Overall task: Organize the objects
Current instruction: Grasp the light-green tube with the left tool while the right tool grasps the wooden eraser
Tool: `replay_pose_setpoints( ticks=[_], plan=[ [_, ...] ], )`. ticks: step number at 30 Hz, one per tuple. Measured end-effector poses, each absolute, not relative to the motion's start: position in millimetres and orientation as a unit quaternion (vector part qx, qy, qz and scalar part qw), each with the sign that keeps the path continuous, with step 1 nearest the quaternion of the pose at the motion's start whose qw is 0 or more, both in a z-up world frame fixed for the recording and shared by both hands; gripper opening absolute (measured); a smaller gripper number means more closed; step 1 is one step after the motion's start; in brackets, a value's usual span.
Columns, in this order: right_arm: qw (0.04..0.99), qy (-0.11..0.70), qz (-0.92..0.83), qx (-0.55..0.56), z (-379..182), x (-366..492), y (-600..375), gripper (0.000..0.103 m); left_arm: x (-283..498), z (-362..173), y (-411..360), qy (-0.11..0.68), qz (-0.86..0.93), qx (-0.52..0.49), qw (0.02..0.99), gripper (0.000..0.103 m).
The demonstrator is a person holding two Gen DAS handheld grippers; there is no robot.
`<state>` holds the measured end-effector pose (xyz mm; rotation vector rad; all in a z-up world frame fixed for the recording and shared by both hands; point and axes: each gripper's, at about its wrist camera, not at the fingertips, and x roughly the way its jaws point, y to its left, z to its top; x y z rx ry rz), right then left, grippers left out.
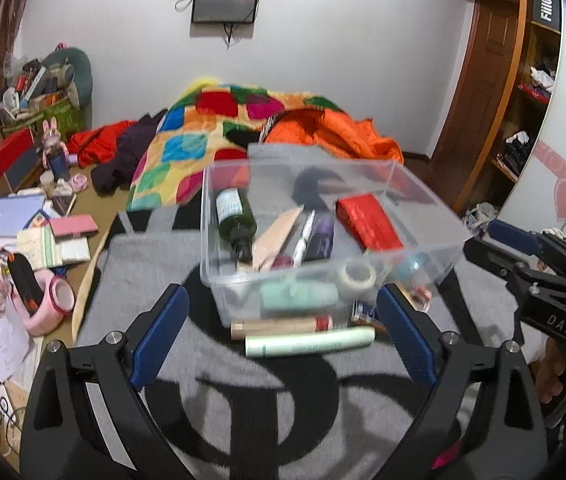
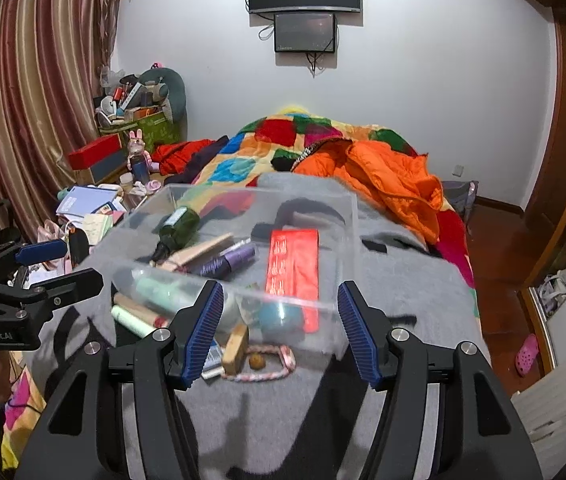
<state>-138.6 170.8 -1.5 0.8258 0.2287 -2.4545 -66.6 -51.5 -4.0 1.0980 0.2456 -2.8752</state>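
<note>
The clear plastic storage box point(image 1: 403, 216), half filled, sits on the grey blanket point(image 1: 243, 400) on the bed. Both claws, left claw point(image 1: 283, 332) and right claw point(image 2: 279, 332), gape empty. The light pale green tube point(image 1: 309, 342) beside it looks slippery; pinching mid-length seems best.

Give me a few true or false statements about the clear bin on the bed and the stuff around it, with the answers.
1. The green bottle lies inside the clear bin. True.
2. The red packet sits outside the bin. False: it lies inside.
3. The pale green tube lies on the grey blanket in front of the bin. True.
4. The left gripper is clamped on the bin. False: its jaws stand open, holding nothing.
</note>
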Motion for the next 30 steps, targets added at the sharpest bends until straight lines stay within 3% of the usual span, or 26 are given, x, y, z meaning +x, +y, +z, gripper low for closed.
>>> replay_pose_setpoints(
  ticks=[17,30],
  plan=[
    [0.276,0.093,-0.880,0.375,-58.8,-137.8,166.2,0.055,-82.2,-65.2,-60.7,0.104,-0.899,0.425,0.020,0.096],
    [0.318,0.082,-0.853,0.406,-75.9,-144.2,154.2,0.033,-86.9,-73.4,-34.2,0.100,-0.894,0.434,-0.038,0.095]
  ],
)
